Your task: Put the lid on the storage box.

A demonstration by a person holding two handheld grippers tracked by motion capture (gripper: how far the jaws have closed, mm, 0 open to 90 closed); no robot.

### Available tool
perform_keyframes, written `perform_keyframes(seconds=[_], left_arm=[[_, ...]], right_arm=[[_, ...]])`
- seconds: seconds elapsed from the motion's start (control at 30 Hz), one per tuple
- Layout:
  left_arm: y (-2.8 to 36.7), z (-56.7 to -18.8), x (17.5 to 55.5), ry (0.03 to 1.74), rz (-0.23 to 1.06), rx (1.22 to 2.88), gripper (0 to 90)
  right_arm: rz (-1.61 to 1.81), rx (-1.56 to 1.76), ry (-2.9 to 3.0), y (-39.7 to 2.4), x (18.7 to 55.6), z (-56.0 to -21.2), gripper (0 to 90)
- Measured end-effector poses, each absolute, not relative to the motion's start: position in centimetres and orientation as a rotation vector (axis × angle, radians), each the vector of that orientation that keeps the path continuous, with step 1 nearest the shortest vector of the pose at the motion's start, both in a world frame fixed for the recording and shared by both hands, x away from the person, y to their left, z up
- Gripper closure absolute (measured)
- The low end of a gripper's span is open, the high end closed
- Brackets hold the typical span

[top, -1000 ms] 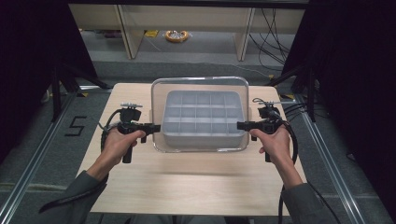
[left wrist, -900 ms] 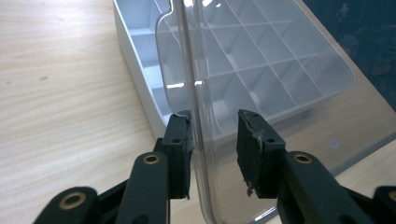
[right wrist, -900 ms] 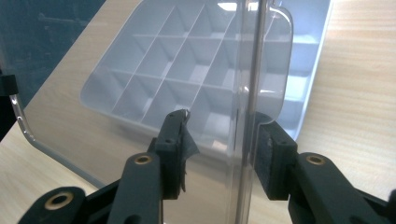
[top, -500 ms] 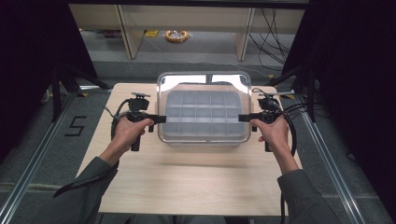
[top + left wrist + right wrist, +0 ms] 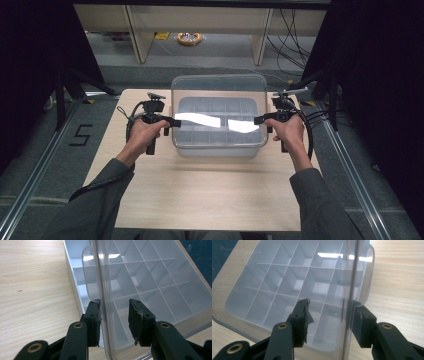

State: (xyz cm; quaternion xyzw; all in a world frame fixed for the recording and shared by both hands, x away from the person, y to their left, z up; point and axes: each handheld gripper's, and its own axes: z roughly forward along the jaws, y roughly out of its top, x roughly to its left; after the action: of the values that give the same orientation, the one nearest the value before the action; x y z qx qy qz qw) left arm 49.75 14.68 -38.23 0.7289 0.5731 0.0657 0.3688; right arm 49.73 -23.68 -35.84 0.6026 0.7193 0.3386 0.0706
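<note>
High view, near to far: pale wooden worktop [image 5: 200, 192], sleeved forearms, then left hand-held gripper [image 5: 170, 121] and right hand-held gripper [image 5: 258, 120] flanking clear plastic lid [image 5: 218, 97], tilted up over white compartmented organiser box [image 5: 218, 145]. Lid between both, long axis left-right, equally near either hand. Left gripper view: jaws spread astride lid edge [image 5: 101, 302], one touching. Right gripper view: likewise spread, rim [image 5: 352, 290] between jaws.

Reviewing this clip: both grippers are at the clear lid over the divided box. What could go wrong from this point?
1. The left gripper straddles the clear plastic lid with a visible gap at one jaw; the right gripper does too, so the lid could slip.
2. The lid stands tilted over the white compartmented organiser box; if released, it might drop and jolt the box.
</note>
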Motion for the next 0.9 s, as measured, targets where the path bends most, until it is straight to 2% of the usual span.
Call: perform_keyframes(seconds=[0.1,0.13,0.3,0.4,0.5,0.9], left_arm=[[14.6,-38.3,50.3,1.487,0.170,1.869,61.2],[14.5,-38.4,50.6,1.493,0.168,1.862,61.2],[13.9,-38.8,51.5,1.528,0.192,1.873,58.4],[13.7,-39.0,51.8,1.541,0.200,1.872,58.3],[13.6,-39.1,52.0,1.550,0.197,1.871,57.7],[13.5,-39.5,52.4,1.563,0.209,1.886,54.3]], right_arm=[[1.014,1.771,2.180,-23.8,50.6,-36.2,53.4],[0.987,1.895,2.172,-23.4,50.5,-35.9,53.2],[0.950,1.877,2.191,-23.5,51.7,-36.5,52.3],[0.941,1.993,2.156,-23.2,51.9,-36.8,52.0],[0.936,1.934,2.183,-23.5,52.1,-37.0,51.8],[0.933,2.039,2.166,-23.1,53.0,-38.2,49.2]])
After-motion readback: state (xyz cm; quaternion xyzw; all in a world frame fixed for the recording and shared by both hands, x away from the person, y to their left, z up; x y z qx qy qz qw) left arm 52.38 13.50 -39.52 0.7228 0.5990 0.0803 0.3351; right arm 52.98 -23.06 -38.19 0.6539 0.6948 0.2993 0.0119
